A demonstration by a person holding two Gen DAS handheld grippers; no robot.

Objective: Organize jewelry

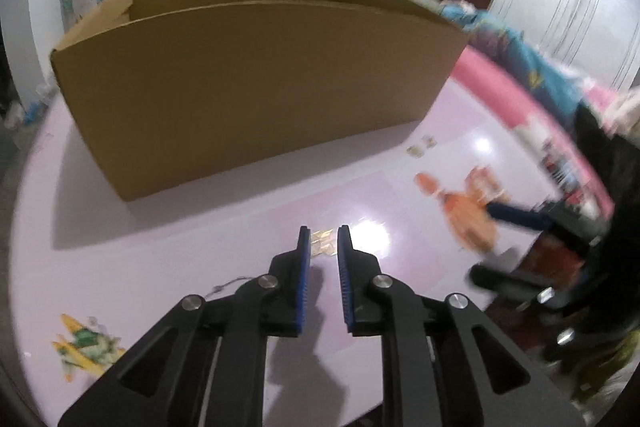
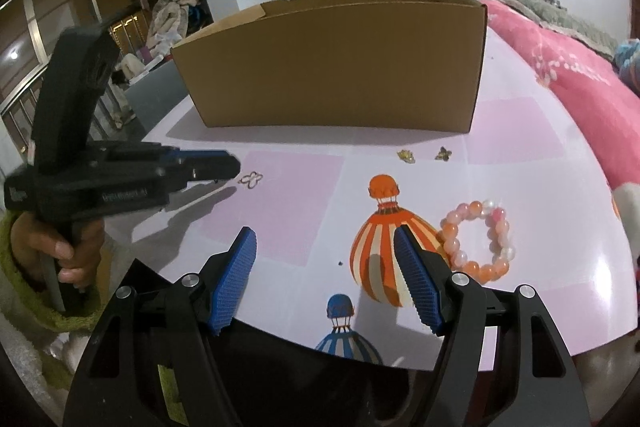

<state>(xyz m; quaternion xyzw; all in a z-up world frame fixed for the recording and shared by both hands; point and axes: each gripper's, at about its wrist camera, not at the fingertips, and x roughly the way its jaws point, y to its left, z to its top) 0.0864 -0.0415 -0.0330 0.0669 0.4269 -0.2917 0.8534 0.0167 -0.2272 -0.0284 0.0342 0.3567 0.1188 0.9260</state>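
I am bringing the left gripper (image 1: 322, 241), jaws nearly closed and empty, toward the butterfly charm (image 2: 251, 179) lying flat on the table (image 2: 520, 287), where my narrow jaws risk skidding over it.

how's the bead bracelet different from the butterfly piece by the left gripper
The bead bracelet is a ring of round pink, orange and white beads; the butterfly piece is a thin, flat wire outline. The bracelet is much larger and thicker. The bracelet lies beside the right gripper, whose jaws are open; the butterfly lies just past the tip of the left gripper, whose jaws are nearly closed. Both rest on the table, outside the cardboard box.
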